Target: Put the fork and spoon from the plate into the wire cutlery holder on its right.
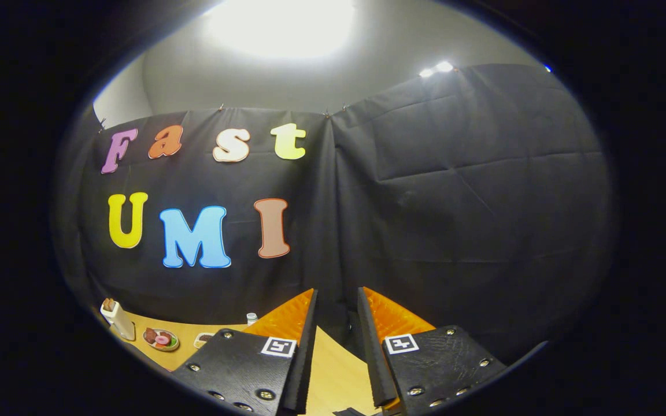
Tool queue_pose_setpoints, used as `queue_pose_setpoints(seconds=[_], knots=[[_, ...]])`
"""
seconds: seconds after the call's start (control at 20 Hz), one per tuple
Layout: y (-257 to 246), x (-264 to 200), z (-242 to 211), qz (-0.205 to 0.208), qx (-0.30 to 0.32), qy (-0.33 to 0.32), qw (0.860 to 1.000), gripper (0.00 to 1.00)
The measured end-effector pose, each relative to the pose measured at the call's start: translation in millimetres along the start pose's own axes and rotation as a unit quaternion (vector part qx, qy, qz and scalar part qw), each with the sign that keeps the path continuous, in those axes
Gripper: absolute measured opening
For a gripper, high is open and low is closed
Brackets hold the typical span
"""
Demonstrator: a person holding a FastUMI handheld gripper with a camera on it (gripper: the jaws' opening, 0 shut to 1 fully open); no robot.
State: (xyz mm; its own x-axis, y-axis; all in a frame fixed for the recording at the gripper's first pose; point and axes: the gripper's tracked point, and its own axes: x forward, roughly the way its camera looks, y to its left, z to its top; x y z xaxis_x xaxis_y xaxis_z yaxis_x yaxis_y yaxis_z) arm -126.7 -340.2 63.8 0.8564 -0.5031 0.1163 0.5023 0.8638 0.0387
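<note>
The gripper (337, 300) is pointing up at the booth wall, its fingers standing narrowly apart with nothing between them. Beyond them the wooden table (333, 370) is showing; along its far edge a small plate of food (161, 340), a white container (118, 319) and a small bottle (251, 318) are sitting, too tiny to identify cutlery.

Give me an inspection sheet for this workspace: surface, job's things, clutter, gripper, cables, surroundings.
Surface: wooden tabletop, seen low between and beside the fingers.
Job's things: nothing seen.
Clutter: a small plate of toy food, a white upright item, a small white-capped bottle and a pale flat item, all far off beside the fingers.
Gripper: gripper tilted up toward the wall, fingers apart, nothing between them.
Cables: nothing seen.
Surroundings: black cloth wall, pale ceiling with a bright lamp.
</note>
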Motion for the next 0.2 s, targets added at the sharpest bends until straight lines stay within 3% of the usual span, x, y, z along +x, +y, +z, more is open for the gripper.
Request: queue_pose_setpoints(seconds=[0.2], knots=[[-7.7,-0.2,-3.6,0.006,-0.010,0.003,1.000,0.41]])
